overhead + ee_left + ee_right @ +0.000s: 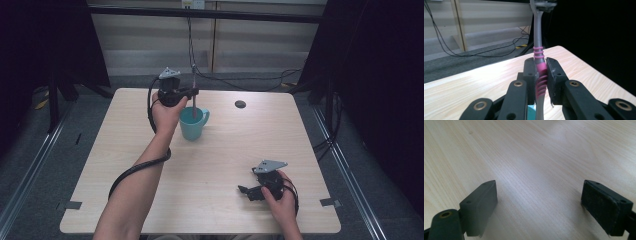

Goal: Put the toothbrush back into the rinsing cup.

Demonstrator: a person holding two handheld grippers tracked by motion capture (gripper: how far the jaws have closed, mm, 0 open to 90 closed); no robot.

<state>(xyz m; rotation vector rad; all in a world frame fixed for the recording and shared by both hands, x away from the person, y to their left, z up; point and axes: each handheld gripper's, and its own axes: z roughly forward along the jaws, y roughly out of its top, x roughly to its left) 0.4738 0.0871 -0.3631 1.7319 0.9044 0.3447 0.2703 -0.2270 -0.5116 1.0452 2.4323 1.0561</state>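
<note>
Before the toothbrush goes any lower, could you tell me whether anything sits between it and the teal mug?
Nothing visible does. The left gripper holds the toothbrush upright directly above the teal mug, whose opening looks unobstructed.

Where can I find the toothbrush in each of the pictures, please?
High view: the toothbrush stands upright over the teal mug, upper centre-left, held by the left tool.
Left gripper view: centre, clamped between the jaws.
Right gripper view: bare table.
Shared landmark: the light wooden table.
</note>
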